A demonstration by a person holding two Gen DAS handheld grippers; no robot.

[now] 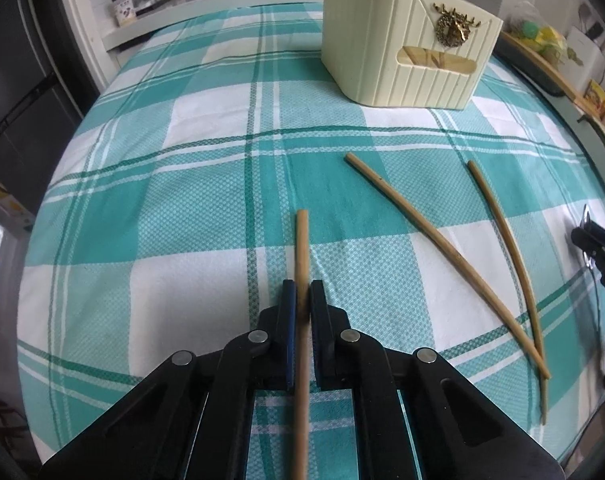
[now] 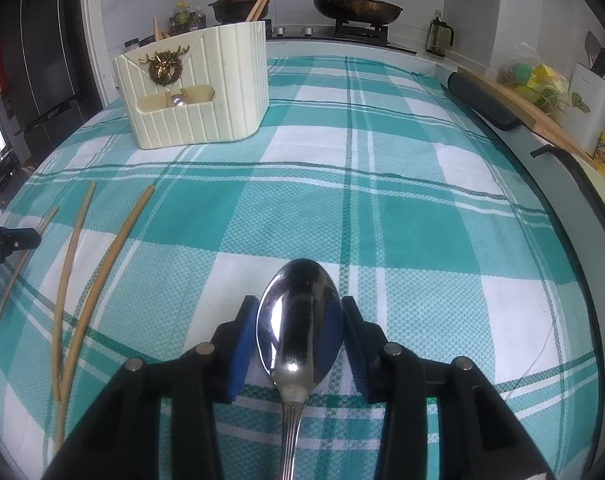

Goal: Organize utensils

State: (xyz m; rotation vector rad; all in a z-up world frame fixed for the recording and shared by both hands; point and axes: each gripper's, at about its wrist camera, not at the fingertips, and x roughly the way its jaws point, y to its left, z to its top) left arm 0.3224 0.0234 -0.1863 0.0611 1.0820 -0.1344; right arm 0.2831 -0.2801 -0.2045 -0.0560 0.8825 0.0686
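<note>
Left gripper (image 1: 301, 300) is clamped on a round wooden chopstick (image 1: 301, 248). Two loose chopsticks (image 1: 442, 240) lie to its right; the ribbed cream holder (image 1: 386, 40) stands ahead. Right gripper (image 2: 300, 320) straddles a polished steel spoon (image 2: 298, 320); whether it grips cannot be told.

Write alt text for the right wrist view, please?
A metal spoon sits bowl-forward between the right gripper fingers above a teal checked tablecloth. Wooden chopsticks lie left; a cream utensil holder stands beyond.

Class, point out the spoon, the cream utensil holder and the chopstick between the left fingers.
spoon (image 2: 298, 320), right wrist view, bowl.
utensil holder (image 1: 382, 40), left wrist view, side wall.
chopstick (image 1: 302, 248), left wrist view, shaft.
</note>
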